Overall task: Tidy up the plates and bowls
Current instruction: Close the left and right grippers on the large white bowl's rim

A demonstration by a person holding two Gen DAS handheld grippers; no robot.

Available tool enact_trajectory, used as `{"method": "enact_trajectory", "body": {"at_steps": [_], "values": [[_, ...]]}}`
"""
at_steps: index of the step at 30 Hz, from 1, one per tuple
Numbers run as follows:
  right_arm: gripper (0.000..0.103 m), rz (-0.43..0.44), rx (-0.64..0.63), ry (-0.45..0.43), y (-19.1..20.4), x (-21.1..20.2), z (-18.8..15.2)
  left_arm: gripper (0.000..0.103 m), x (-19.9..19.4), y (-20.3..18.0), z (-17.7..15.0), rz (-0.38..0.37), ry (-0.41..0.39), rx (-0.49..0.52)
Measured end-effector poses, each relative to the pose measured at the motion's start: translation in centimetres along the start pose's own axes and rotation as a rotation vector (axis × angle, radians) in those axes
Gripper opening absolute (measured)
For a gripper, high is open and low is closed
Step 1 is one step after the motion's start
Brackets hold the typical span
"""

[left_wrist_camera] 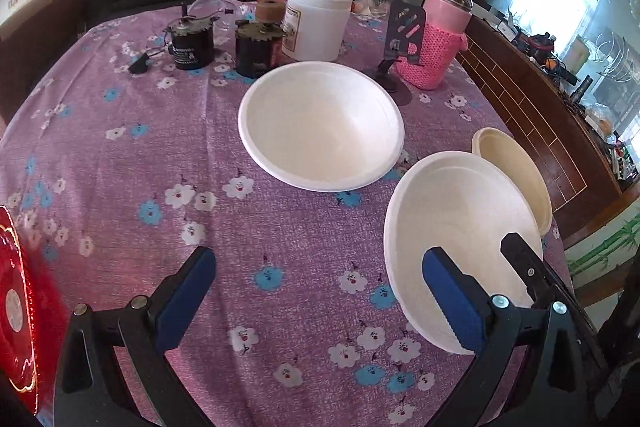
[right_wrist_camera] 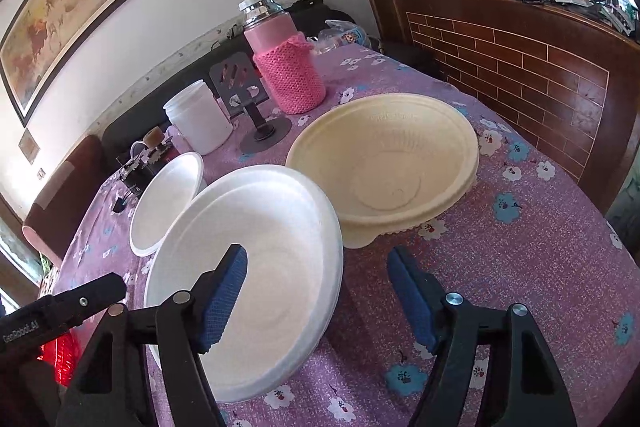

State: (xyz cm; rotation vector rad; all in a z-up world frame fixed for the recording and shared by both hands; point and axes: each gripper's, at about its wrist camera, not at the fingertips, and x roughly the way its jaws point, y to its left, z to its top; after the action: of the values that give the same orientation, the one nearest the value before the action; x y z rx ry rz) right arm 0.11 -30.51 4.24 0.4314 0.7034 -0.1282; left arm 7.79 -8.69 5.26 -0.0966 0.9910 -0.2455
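Grippers: left gripper (left_wrist_camera: 320,303) spread wide over bare tablecloth (left_wrist_camera: 248,227), holding nothing; right gripper (right_wrist_camera: 316,291) spread, straddling near white bowl's (right_wrist_camera: 256,267) rim, pads not pressing. Bowls: two white, far white bowl (left_wrist_camera: 320,131) mid-table, apart; one cream bowl (right_wrist_camera: 384,167) just beside the near one. Red plate (left_wrist_camera: 16,307): one, at left edge.

Taking the near white bowl (left_wrist_camera: 460,227) as the landmark: the bench (left_wrist_camera: 248,235) to its left is bare cloth, wide enough for a tool to pass. Behind it and to the left sits a second white bowl (left_wrist_camera: 320,131), a strip of cloth between them. Just beside it on the right is a cream bowl (right_wrist_camera: 384,167). Far behind it a white jar (left_wrist_camera: 316,23), a pink flask (left_wrist_camera: 436,39), a phone stand (left_wrist_camera: 400,39) and dark canisters (left_wrist_camera: 224,43) close off the back. Far left, a red plate (left_wrist_camera: 16,311) overlaps the bench edge.
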Motion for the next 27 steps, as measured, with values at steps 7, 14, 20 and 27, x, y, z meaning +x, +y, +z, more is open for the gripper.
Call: {"method": "enact_trajectory", "body": {"at_steps": [7,14,20,27], "values": [[0.062,0.006,-0.003,0.018,0.3,0.4,-0.2,0.081,2.0,-1.6,-0.1,-0.026,0.045,0.028],[0.030,0.030,-0.001,0.055,0.5,1.2,-0.6,0.065,3.6,-2.0,-0.2,-0.077,0.091,0.001],[0.016,0.059,-0.015,0.070,1.0,1.4,-0.9,0.034,4.6,-2.7,-0.4,-0.106,0.121,0.018],[0.013,0.127,-0.023,0.094,1.4,1.7,-1.2,0.025,3.0,-2.0,-0.9,-0.073,0.087,0.021]]}}
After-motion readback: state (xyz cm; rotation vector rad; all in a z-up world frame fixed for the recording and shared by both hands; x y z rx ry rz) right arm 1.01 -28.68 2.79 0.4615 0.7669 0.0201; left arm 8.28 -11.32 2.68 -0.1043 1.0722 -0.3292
